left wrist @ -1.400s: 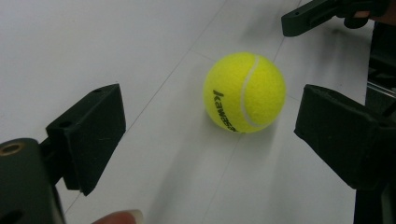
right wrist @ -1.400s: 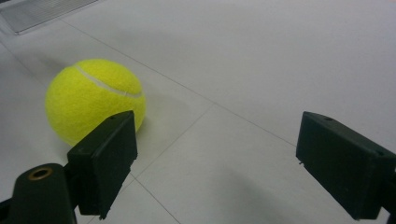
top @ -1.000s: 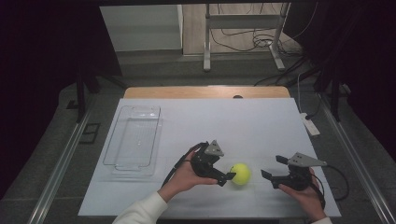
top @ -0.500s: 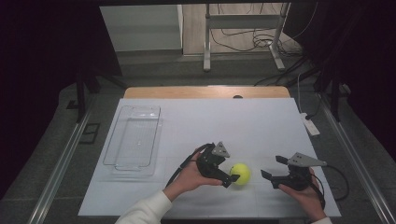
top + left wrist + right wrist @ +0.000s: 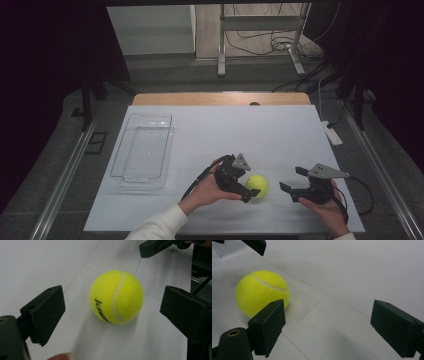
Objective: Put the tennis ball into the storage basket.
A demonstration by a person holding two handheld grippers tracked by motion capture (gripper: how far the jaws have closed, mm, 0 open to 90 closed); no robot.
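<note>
A yellow tennis ball lies on the white table cover near the front edge. My left gripper is just left of it and open. In the left gripper view the ball rests on the table between the two black jaws, with gaps on both sides; the jaws have just been opening wider. My right gripper is open to the right of the ball, pointing left, with nothing between its jaws. In the right gripper view the ball sits beyond its left jaw.
A clear plastic tray stands at the left of the table. A white power strip lies at the right edge. The right gripper's jaw shows beyond the ball in the left gripper view.
My left gripper has shifted slightly right, up to the ball. The ball and the right gripper have stayed in place.
</note>
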